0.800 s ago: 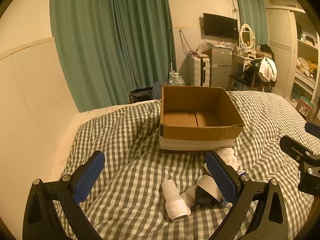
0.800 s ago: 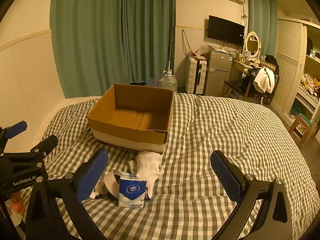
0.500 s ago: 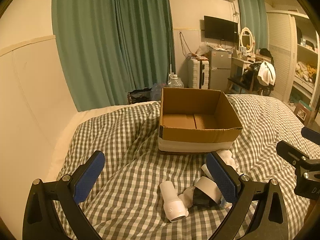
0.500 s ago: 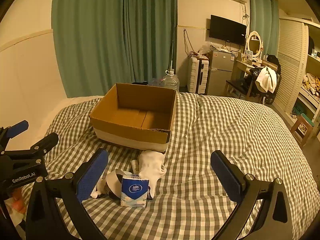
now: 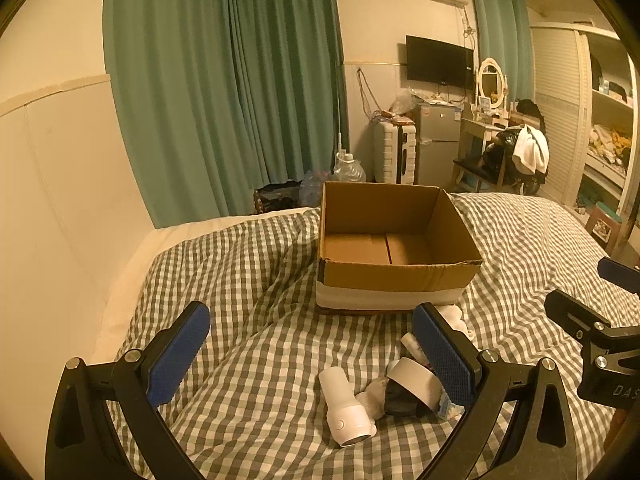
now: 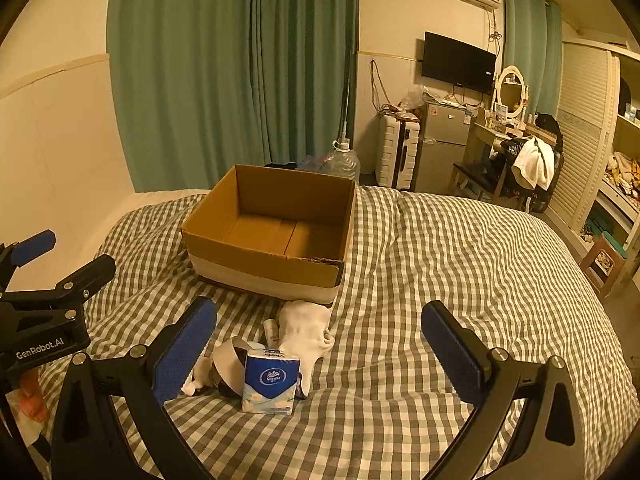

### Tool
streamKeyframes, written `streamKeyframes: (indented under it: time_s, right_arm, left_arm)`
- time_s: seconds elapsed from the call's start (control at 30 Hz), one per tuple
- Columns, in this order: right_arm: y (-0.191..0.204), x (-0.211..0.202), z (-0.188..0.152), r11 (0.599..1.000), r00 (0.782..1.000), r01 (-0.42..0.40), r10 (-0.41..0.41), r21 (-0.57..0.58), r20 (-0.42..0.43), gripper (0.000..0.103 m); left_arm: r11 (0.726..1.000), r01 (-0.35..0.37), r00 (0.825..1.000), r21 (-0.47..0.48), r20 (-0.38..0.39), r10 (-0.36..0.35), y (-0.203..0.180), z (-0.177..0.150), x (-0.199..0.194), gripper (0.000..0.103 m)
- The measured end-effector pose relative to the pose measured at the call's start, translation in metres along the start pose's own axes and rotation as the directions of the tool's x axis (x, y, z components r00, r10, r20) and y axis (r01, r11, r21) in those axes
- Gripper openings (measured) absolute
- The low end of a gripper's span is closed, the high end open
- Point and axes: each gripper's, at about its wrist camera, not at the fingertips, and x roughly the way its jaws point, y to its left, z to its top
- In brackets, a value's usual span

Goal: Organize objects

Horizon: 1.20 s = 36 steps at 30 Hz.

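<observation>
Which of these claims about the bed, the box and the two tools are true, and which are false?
1. The cardboard box holds nothing. True.
2. The left tool grips the white cylinder. False: it hangs open above it.
3. The blue tissue pack stands upright on the checked blanket. True.
4. The white sock lies inside the box. False: it lies on the blanket in front of the box.
5. The right tool is open. True.

The blue tissue pack point(image 6: 270, 381) says "Vinda" on its front. The black left gripper point(image 6: 44, 312) says "GenRobot.AI" in white letters. The right gripper point(image 5: 600, 344) shows the letters "DAS", cut off.
</observation>
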Motion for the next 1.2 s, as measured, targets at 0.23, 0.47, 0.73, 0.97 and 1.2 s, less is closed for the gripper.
streamKeyframes:
  time_s: [0.23,0.47,0.73,0.97,1.2]
  right_arm:
    - [-0.001,-0.001,0.001,1.0,1.0,-0.004,0.004,0.0,0.0,0.103]
    - [0.0,-0.002,0.002,1.0,1.0,-0.009,0.009,0.004,0.0,0.103]
    - [0.001,-0.002,0.001,1.0,1.0,-0.009,0.009,0.005,0.0,0.103]
    - [0.002,-0.003,0.003,1.0,1.0,-0.012,0.012,0.011,0.005,0.103]
    - [0.004,-0.008,0.003,1.0,1.0,-0.011,0.01,0.007,0.01,0.103]
  left_arm:
    - [1.0,-0.004,1.0,0.006,0.005,0.004,0.001,0.001,0.0,0.103]
    - [1.0,-0.004,1.0,0.002,0.004,0.004,0.003,0.0,0.001,0.103]
    - [1.0,-0.003,1.0,-0.005,0.006,0.003,0.005,-0.001,0.001,0.103]
    - [1.0,0.009,1.0,-0.014,0.025,-0.009,0.009,0.002,-0.005,0.103]
    - [1.0,0.012,1.0,-0.017,0.02,-0.012,0.012,0.004,-0.007,0.103]
